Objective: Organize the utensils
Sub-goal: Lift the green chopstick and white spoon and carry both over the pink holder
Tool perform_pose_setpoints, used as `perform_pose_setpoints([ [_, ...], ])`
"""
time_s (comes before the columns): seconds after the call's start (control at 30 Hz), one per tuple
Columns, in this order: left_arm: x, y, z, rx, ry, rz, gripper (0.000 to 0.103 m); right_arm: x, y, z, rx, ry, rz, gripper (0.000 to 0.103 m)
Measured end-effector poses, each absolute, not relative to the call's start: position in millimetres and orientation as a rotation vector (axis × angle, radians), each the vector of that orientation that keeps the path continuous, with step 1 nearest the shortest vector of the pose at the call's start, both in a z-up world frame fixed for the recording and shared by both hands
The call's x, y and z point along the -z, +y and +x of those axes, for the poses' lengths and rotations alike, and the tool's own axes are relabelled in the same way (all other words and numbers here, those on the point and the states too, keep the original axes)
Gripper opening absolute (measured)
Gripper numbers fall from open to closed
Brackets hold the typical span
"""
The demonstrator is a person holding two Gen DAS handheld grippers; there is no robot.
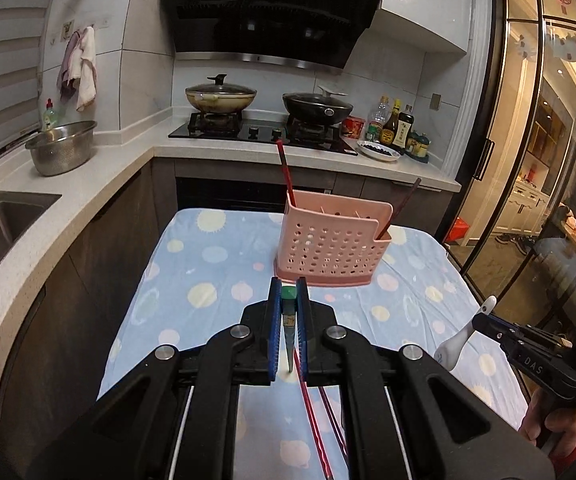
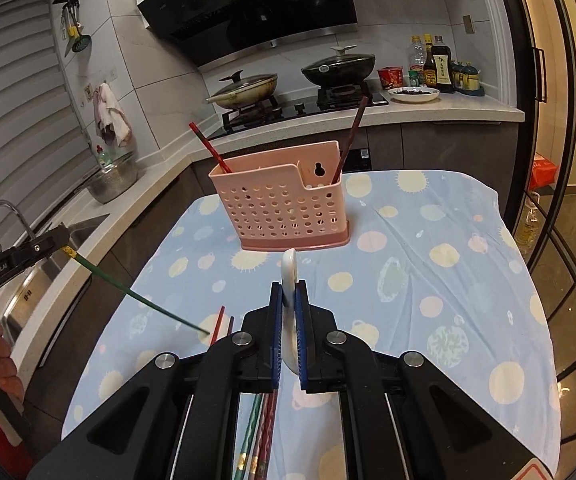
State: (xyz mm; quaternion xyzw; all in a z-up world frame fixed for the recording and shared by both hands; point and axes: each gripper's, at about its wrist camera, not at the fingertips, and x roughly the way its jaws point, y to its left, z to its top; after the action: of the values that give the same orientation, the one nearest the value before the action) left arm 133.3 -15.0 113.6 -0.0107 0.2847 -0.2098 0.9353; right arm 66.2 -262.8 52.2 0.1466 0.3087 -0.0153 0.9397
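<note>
Kitchen setting: small table under a blue spotted cloth point(image 1: 215, 264), stove counter beyond its far edge, sink counter along its left edge.

Pink perforated utensil holder point(image 1: 334, 240) stands upright near the far edge of the table, about mid-width. One red chopstick point(image 1: 285, 176) leans out of its left compartment; one dark chopstick point(image 1: 402, 208) leans out of its lower right compartment.

Left gripper point(image 1: 288, 300) is clamped on a green chopstick point(image 1: 289, 320): blue pads pressed on both sides near the thick end, with the thin tip pointing back and down toward the cloth. From the right wrist view the same stick point(image 2: 135, 294) runs diagonally from the left gripper point(image 2: 65, 246) down to the cloth, near the left edge.

Right gripper point(image 2: 286, 300) is closed on a white ceramic spoon point(image 2: 290, 280), held on edge, handle poking forward past the fingertips and bowl end back between the pads. Left view shows that spoon point(image 1: 464, 336) sticking out of the right gripper point(image 1: 484, 320) over the table's right edge.

More chopsticks point(image 2: 259, 416) lie on the cloth at the near edge, below both grippers: red, green and patterned ones, roughly parallel.

Both grippers are off the cloth, short of the holder.
</note>
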Motion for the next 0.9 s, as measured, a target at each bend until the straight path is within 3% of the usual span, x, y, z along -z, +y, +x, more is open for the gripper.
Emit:
perform_pose_setpoints([
  [0.6, -237.9, -71.8, 227.9, 0.449, 0.326, -0.010, 0.007, -137.5, -296.4, 204.2, 0.018, 0.503, 0.325, 0.006],
  [0.9, -248.1, -95.2, 289.8, 0.431, 0.337, -0.014, 0.007, -125.3, -305.7, 262.4, 0.040, 0.526, 0.328, 0.006],
])
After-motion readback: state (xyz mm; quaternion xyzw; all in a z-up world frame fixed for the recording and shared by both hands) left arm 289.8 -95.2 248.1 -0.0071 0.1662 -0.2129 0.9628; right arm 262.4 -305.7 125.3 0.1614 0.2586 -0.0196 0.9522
